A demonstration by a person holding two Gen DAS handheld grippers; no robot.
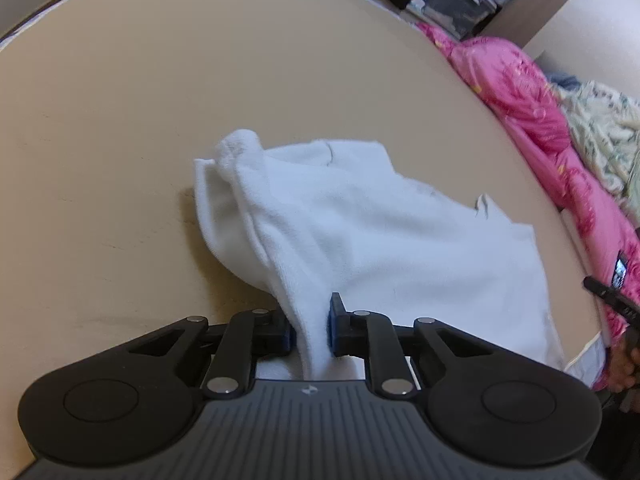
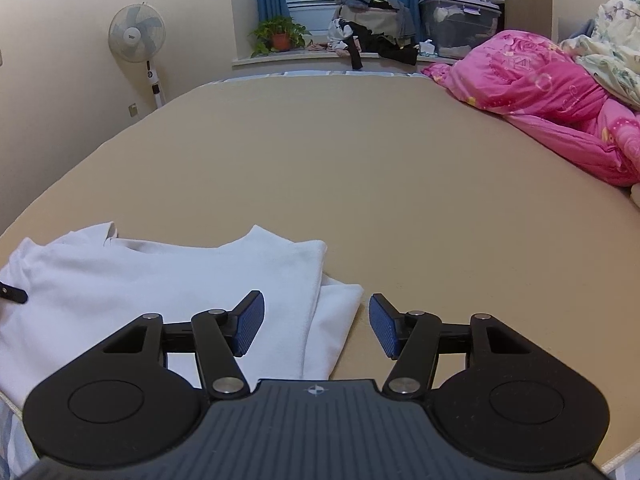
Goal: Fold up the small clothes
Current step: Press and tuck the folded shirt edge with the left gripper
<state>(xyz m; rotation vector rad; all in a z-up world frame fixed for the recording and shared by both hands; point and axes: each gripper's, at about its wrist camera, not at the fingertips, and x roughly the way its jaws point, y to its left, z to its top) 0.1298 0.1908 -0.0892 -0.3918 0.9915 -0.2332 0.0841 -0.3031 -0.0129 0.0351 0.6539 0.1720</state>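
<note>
Two grippers: left gripper (image 1: 312,330) pinching white garment (image 1: 360,232); right gripper (image 2: 316,326) spread.

Left wrist view sits low, tight over the white garment (image 1: 360,232), looking across the tan bed surface (image 1: 160,80). Right wrist view rides higher, facing the window at 12 o'clock. Both catch the pink quilt (image 2: 540,92) around 2 o'clock.

Garment (image 2: 160,280) lies on the bed (image 2: 360,168), quilt (image 2: 540,92) at its right.
</note>
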